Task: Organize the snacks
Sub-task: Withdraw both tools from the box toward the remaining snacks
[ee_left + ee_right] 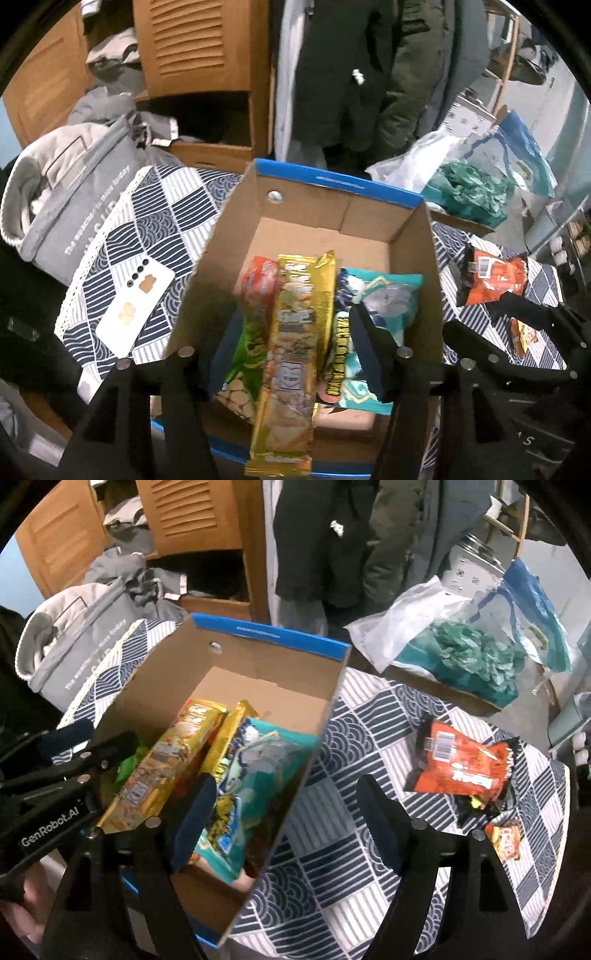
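Open cardboard box (373, 221) w/ blue outer rim sits on the round table's patterned cloth (369, 738); inside, packed at the near end: a long gold foil snack pack (291, 332) on top, a green pack (243, 354) at its 9 o'clock, a red-orange pack (258, 273) at 11, a teal pouch (388, 306) at 3 (all crinkly film, flat-ish); far half of the box floor is bare cardboard. Left gripper (291, 354) hangs over the box's near end, jaws spread wide to either side of the gold pack, gripping nothing. Right gripper (284, 823) is likewise released, one finger over the box's right wall, the other over cloth. Still outside the box, at 3 o'clock from it: an orange snack bag (461, 768) lying flat, and a small orange packet (506, 840) near the table edge at 4. White phone (136, 306) lies at the box's 9 o'clock; grey fabric bag (74, 192) at 10; clear plastic bag w/ teal stuff (476, 661) at 1. Cloth btwn box and orange bag is open.
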`<state>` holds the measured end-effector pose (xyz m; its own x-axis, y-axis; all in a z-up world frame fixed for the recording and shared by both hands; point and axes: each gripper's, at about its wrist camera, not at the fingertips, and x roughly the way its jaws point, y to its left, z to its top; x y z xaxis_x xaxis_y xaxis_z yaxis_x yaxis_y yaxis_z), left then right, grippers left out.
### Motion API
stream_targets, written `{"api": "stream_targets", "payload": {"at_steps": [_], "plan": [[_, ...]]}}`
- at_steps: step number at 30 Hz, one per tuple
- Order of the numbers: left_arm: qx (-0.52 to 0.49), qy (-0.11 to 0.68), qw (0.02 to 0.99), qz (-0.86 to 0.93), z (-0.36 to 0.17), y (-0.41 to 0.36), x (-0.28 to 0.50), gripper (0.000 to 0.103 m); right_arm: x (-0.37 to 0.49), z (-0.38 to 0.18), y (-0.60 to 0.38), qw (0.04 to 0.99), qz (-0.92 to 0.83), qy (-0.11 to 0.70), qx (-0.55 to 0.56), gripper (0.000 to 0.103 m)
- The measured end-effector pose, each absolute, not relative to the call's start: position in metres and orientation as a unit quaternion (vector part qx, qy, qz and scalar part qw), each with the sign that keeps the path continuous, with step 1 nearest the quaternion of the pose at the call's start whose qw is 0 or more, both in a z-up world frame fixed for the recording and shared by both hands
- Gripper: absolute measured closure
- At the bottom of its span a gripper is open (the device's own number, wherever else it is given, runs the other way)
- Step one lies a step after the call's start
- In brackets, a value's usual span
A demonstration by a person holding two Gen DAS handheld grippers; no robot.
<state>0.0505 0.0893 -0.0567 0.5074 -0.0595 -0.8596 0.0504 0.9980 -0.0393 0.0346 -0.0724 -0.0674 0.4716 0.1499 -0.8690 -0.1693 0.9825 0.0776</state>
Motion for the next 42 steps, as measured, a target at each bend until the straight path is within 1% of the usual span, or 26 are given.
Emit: {"api": "stream_targets", "payload": {"at_steps": [3, 5, 7, 20, 28, 30, 32, 36, 38, 42], "plan": [[0.003, 0.497, 0.866, -0.043, -0.056, 0.078, 0.05, 0.041, 0.032, -0.067, -0.083, 0.858, 0.088, 0.507, -0.005, 0.024], [0.009, 0.498, 0.866, -0.051, -0.056, 0.07, 0.049, 0.037, 0.029, -0.067, -0.091, 0.857, 0.084, 0.508, 0.0, 0.024], [0.015, 0.497, 0.866, -0.057, -0.055, 0.063, 0.048, 0.037, 0.027, -0.067, -0.099, 0.857, 0.078, 0.509, 0.003, 0.022], [0.048, 0.501, 0.859, -0.093, -0.056, 0.016, 0.045, 0.036, 0.011, -0.07, -0.161, 0.856, 0.037, 0.515, 0.032, 0.022], [0.067, 0.495, 0.858, -0.122, -0.055, -0.018, 0.043, 0.033, 0.003, -0.077, -0.202, 0.853, 0.007, 0.519, 0.052, 0.022], [0.071, 0.494, 0.856, -0.132, -0.055, -0.028, 0.043, 0.031, 0.001, -0.08, -0.214, 0.852, -0.001, 0.521, 0.056, 0.022], [0.076, 0.492, 0.856, -0.141, -0.054, -0.038, 0.041, 0.026, -0.002, -0.083, -0.226, 0.85, -0.008, 0.523, 0.06, 0.022], [0.092, 0.492, 0.85, -0.163, -0.055, -0.058, 0.039, 0.025, -0.008, -0.089, -0.249, 0.846, -0.023, 0.529, 0.066, 0.022], [0.107, 0.49, 0.847, -0.176, -0.057, -0.071, 0.038, 0.022, -0.011, -0.092, -0.26, 0.845, -0.03, 0.53, 0.064, 0.022], [0.136, 0.483, 0.843, -0.193, -0.062, -0.093, 0.036, 0.022, -0.017, -0.098, -0.284, 0.843, -0.045, 0.533, 0.059, 0.022]]}}
